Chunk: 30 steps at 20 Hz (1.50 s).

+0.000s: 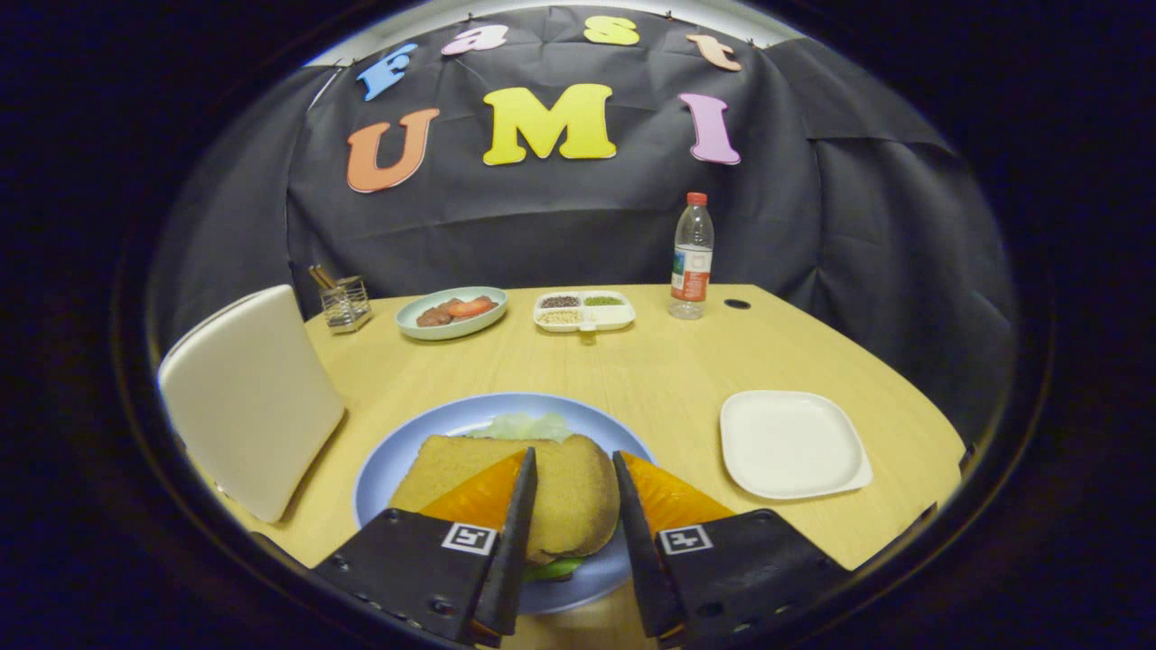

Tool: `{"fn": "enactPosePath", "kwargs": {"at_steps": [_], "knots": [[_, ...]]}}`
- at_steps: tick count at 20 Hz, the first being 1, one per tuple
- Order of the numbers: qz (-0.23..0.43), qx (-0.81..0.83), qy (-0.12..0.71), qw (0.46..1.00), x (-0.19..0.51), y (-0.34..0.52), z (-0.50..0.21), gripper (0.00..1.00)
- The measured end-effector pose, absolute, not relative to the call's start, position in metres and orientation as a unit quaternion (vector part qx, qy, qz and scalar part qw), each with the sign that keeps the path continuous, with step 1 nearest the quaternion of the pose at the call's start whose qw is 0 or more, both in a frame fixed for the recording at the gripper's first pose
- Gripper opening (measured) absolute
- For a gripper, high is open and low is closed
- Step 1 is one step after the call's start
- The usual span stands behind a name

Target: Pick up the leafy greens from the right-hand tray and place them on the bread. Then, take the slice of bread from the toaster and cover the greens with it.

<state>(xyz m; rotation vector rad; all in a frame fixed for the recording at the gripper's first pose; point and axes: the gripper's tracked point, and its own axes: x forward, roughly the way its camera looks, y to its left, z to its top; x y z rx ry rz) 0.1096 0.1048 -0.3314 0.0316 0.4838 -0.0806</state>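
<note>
A blue plate (397, 451) lies on the wooden table just ahead of me. On it rests a brown bread slice (569, 496), lying flat over the leafy greens (524, 426). The greens peek out at the slice's far edge and again at its near edge. My gripper (575, 469) hovers over the slice, open, with its fingers spread above the bread's top and pressing on nothing. The white square tray (795, 442) to the right of the plate holds nothing. The white toaster (248, 397) stands to the left of the plate.
At the table's far side stand a green plate with food (452, 311), a white divided dish of grains (584, 310), a water bottle (693, 257) and a wire holder with chopsticks (345, 302). A small round hole (737, 304) sits near the bottle.
</note>
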Motion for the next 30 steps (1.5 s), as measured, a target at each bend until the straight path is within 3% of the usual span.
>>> {"fn": "enactPosePath", "kwargs": {"at_steps": [1,4,8,12,22,30], "knots": [[-0.041,0.008,0.236,0.971,0.108,0.103,-0.331,0.56],[-0.053,0.016,0.215,0.975,0.105,0.1,-0.324,0.57],[-0.051,0.026,0.188,0.981,0.093,0.101,-0.303,0.72],[-0.073,0.025,0.15,0.986,0.072,0.087,-0.266,0.74],[-0.033,0.006,0.072,0.997,-0.017,0.099,-0.155,0.91],[-0.005,0.003,0.026,1.0,-0.066,0.106,-0.09,0.95]]}}
